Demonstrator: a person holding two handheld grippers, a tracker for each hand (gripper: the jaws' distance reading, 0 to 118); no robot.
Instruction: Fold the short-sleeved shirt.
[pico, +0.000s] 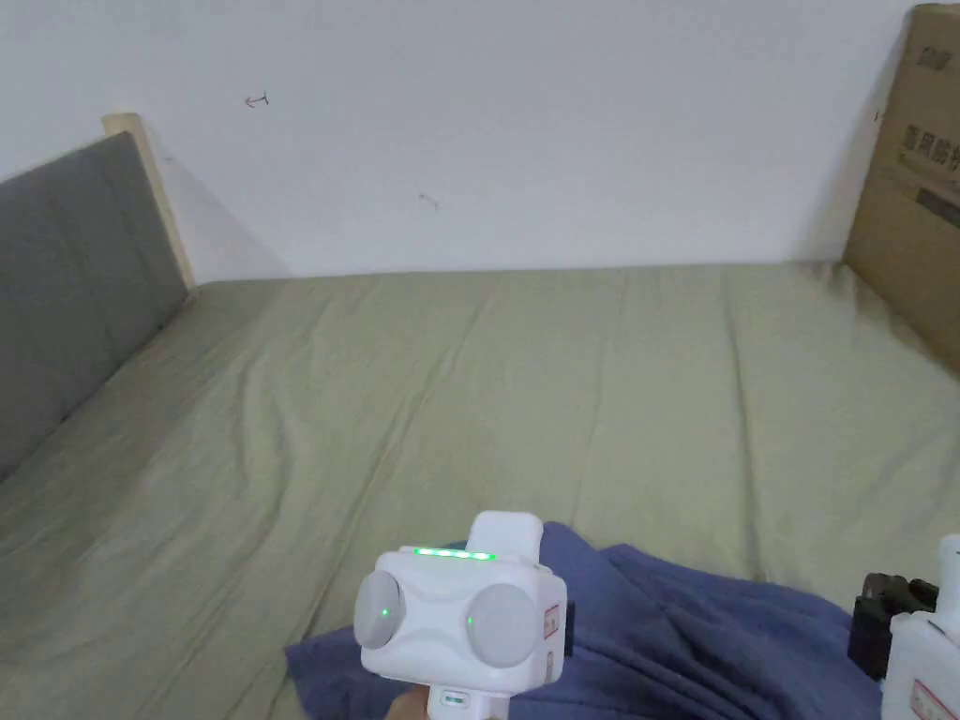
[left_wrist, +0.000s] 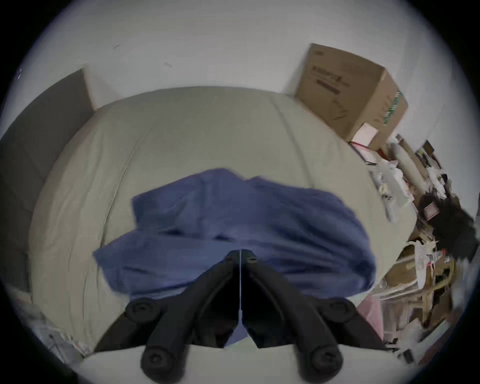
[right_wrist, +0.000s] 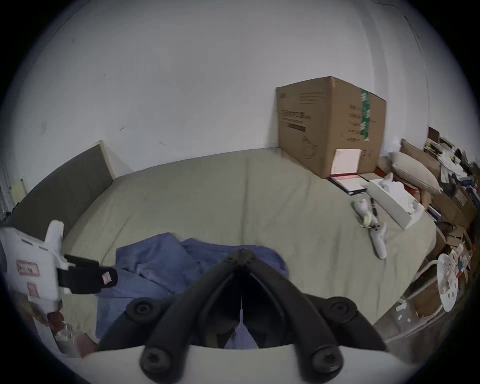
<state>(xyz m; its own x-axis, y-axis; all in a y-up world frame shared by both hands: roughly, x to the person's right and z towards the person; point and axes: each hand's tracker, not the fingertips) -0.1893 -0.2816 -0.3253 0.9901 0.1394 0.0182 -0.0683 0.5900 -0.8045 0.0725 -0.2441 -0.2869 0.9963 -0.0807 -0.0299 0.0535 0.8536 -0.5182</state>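
Note:
A blue short-sleeved shirt (pico: 694, 628) lies crumpled on the olive bed sheet (pico: 525, 394), close to the near edge. My left gripper (pico: 461, 609) hovers over the shirt's left part, its white body hiding the jaws. In the left gripper view the jaws meet at the tips (left_wrist: 241, 253) with blue cloth (left_wrist: 233, 223) pinched between them and showing beneath. My right gripper (pico: 891, 619) sits at the shirt's right end. Its jaws are likewise closed (right_wrist: 241, 250) on the shirt's edge (right_wrist: 161, 262). The left gripper (right_wrist: 113, 279) appears off to the left in the right gripper view.
A grey headboard (pico: 66, 291) bounds the bed on the left and a white wall stands behind it. A big cardboard box (right_wrist: 330, 122) stands on the far right corner. A tissue box (right_wrist: 394, 202), a white controller (right_wrist: 374, 231), a pillow and clutter line the right side.

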